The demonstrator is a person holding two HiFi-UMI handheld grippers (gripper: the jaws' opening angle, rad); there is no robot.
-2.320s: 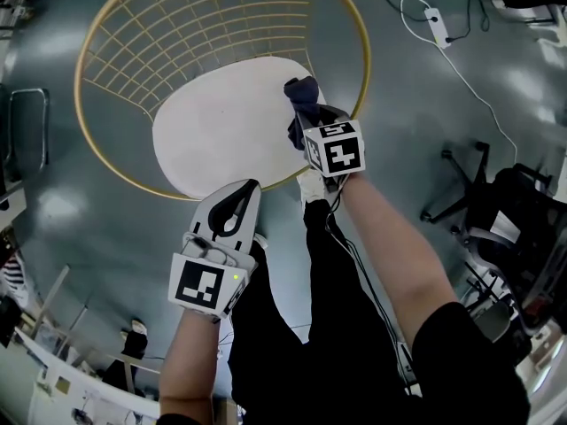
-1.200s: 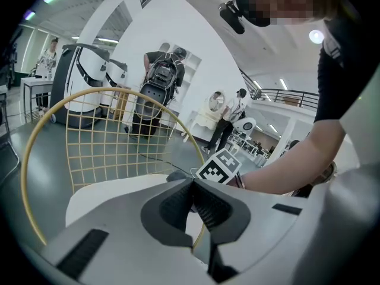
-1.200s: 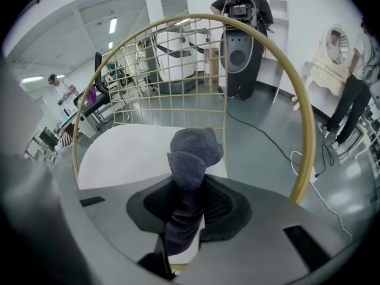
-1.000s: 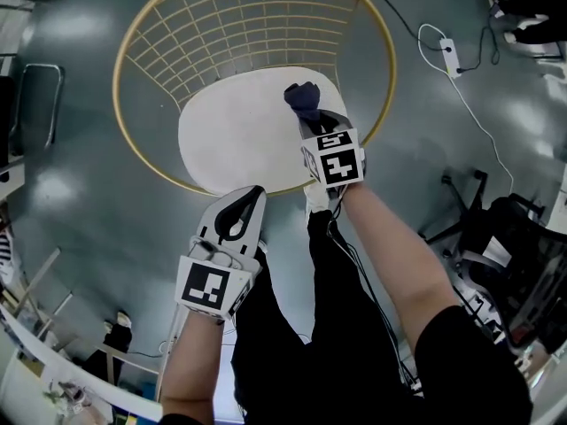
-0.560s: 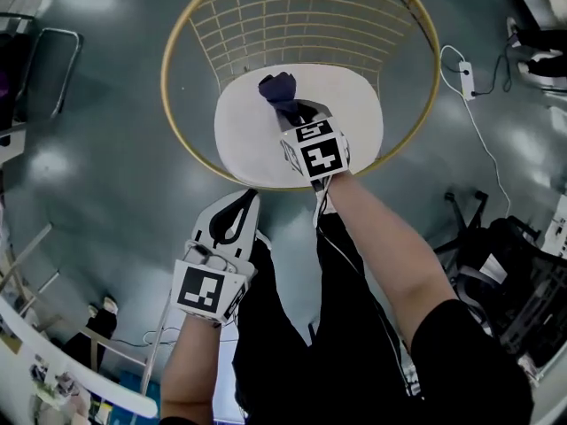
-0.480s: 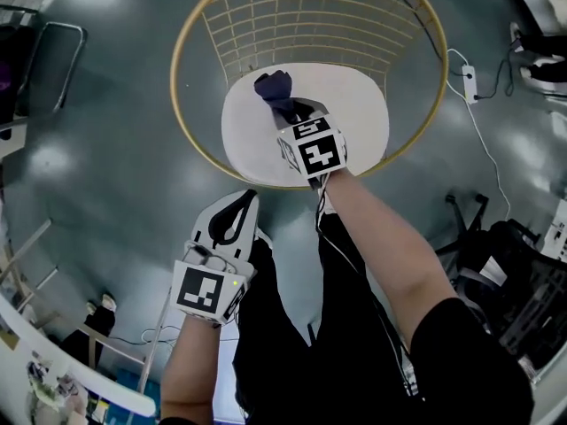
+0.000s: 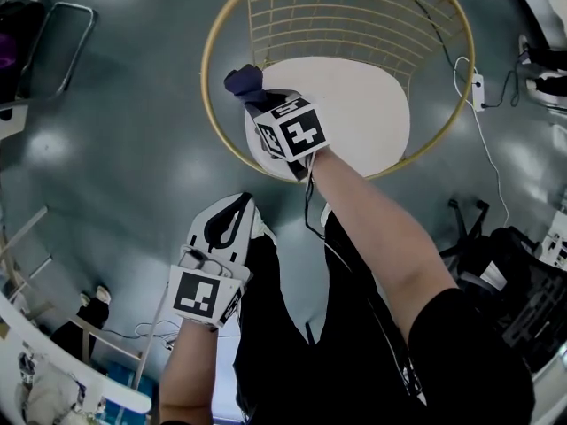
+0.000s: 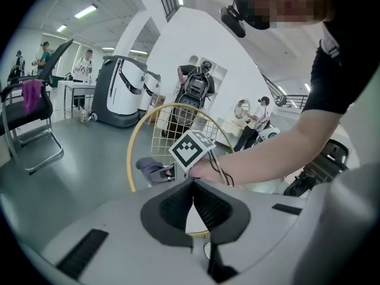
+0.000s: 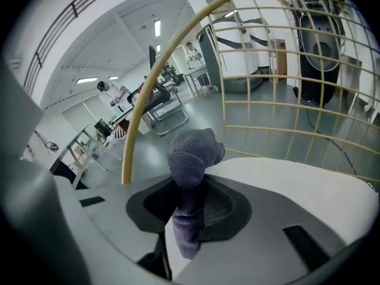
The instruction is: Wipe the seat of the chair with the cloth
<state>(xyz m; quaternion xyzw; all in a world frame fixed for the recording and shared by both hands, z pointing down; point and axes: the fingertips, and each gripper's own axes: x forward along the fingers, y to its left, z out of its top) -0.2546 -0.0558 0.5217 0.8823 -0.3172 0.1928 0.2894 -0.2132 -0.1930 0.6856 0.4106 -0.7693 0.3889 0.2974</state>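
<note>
The chair has a gold wire frame (image 7: 341,11) and a white oval seat (image 7: 359,104). My right gripper (image 7: 252,103) is shut on a dark blue cloth (image 7: 241,80), held at the seat's left edge beside the gold rim (image 9: 155,79). In the right gripper view the cloth (image 9: 191,156) bunches up out of the jaws, with the white seat (image 9: 297,177) to its right. My left gripper (image 7: 232,212) hangs shut and empty over the floor, short of the chair. The left gripper view looks over its meeting jaws at the chair frame (image 8: 138,142) and the right gripper's marker cube (image 8: 191,149).
Grey floor surrounds the chair. A white power strip and cable (image 7: 478,82) lie at the right, an office chair base (image 7: 465,228) lower right, a metal chair frame (image 7: 62,42) upper left. The person's dark-trousered legs (image 7: 292,326) stand before the seat.
The right gripper has carried the cloth leftward across the seat, from its right side to its left edge. The head view has shifted, so the chair appears further right. The left gripper stayed put.
</note>
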